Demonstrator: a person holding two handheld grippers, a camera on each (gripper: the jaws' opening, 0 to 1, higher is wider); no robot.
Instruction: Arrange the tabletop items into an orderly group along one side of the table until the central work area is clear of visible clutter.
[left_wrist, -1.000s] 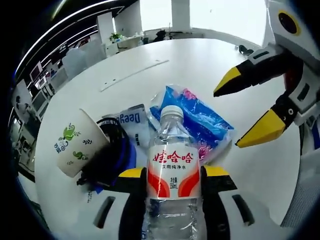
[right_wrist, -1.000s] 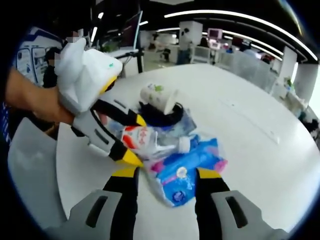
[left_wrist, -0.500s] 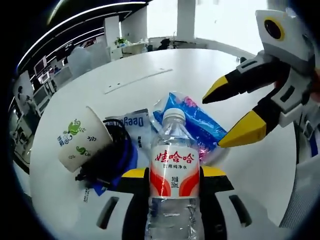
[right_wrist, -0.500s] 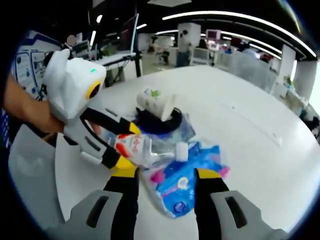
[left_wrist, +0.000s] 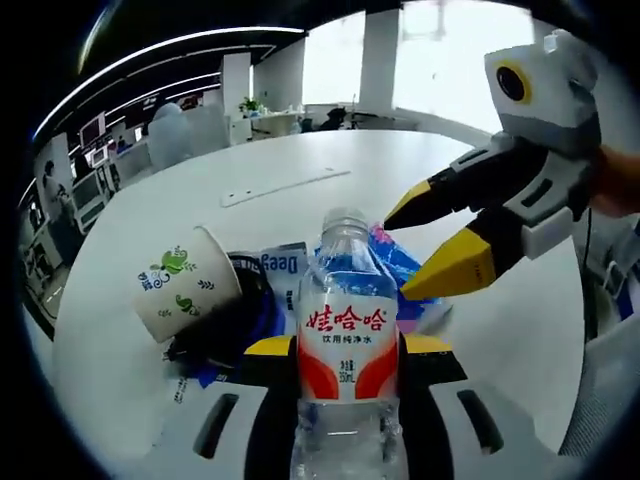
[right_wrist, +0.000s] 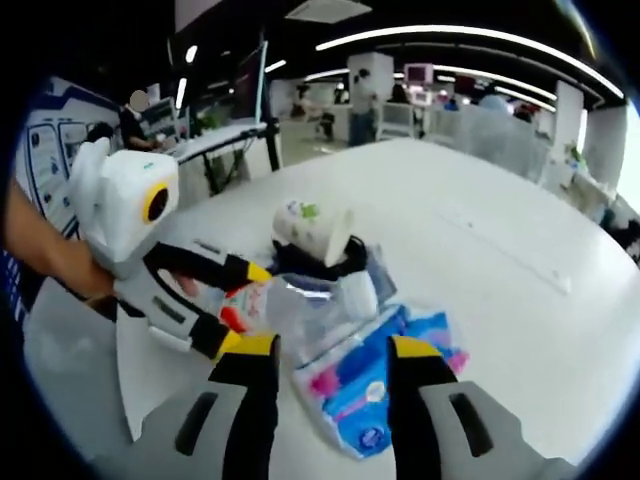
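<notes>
Clear plastic water bottle (left_wrist: 346, 350) with a red-and-white label is clamped between the left gripper (left_wrist: 345, 352) fingers in the left gripper view, above the white round table (left_wrist: 300, 160). Left of the bottle lies a tipped white paper cup (left_wrist: 183, 292) with green prints, against a black cable coil (left_wrist: 232, 315). Behind the bottle sits a blue plastic packet (left_wrist: 400, 275). The right gripper (left_wrist: 430, 240) hangs beside the bottle's cap, fingers spread.

In the right gripper view, the bottle (right_wrist: 300, 305) is off the table, held over the packet (right_wrist: 375, 385), cup (right_wrist: 315, 230) beyond. The right gripper's (right_wrist: 325, 350) fingers gape, empty.
</notes>
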